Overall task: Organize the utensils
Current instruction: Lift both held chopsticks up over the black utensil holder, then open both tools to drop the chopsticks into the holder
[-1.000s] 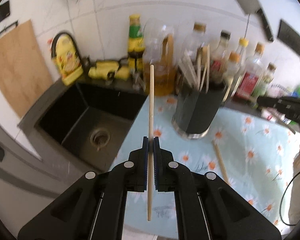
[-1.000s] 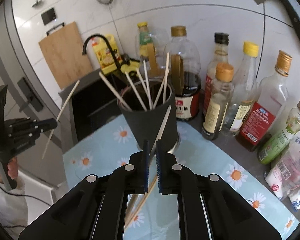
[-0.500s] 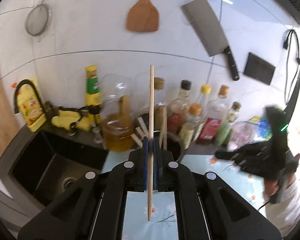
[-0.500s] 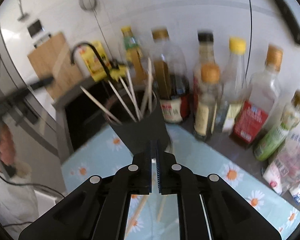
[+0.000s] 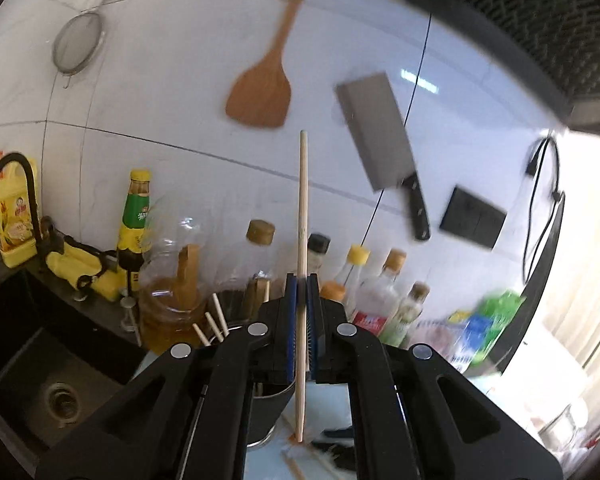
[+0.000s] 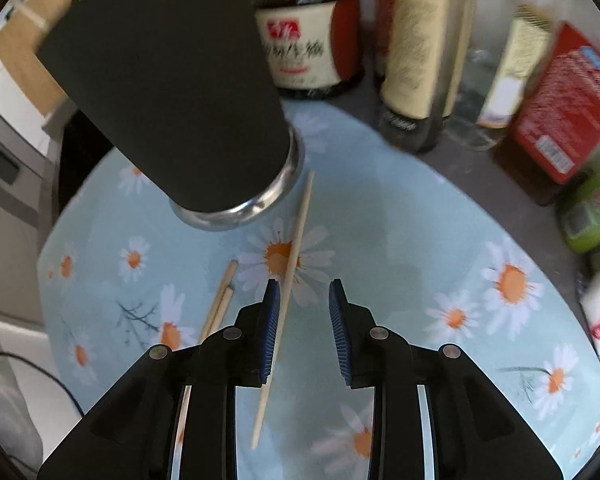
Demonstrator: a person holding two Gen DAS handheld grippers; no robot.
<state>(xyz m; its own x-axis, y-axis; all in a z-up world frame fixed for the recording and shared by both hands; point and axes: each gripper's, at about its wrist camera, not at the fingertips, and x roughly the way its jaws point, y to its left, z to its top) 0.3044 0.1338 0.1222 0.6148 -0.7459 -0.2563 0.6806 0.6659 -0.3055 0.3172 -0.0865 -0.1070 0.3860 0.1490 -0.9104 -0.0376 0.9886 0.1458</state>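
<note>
Right now the right gripper (image 6: 303, 304) is low over the flowery mat (image 6: 440, 240), with its two blue pads spread wide apart and nothing between them being squeezed. One loose chopstick (image 6: 290, 272) lies flat on the mat right under it. The stick points away from the gripper toward the foot of the black holder (image 6: 172, 92), leaning a little to the right at the far end, and it passes close beside the left pad, not in the middle of the gap. So I think the gripper has to slide a bit to the left before it can close on the stick. The right gripper is the nearer one for this stick. Two more chopsticks (image 6: 220, 304) lie side by side on the mat, just left of the gripper, so I count three sticks still lying down. The left gripper (image 5: 301, 312) is up higher and is pressed together on one chopstick (image 5: 302, 208), which stands straight up between its pads. The holder (image 5: 260, 396) shows just below it and a little to the left, with about three stick ends (image 5: 212, 324) poking out. I count one holder and two grippers.
</note>
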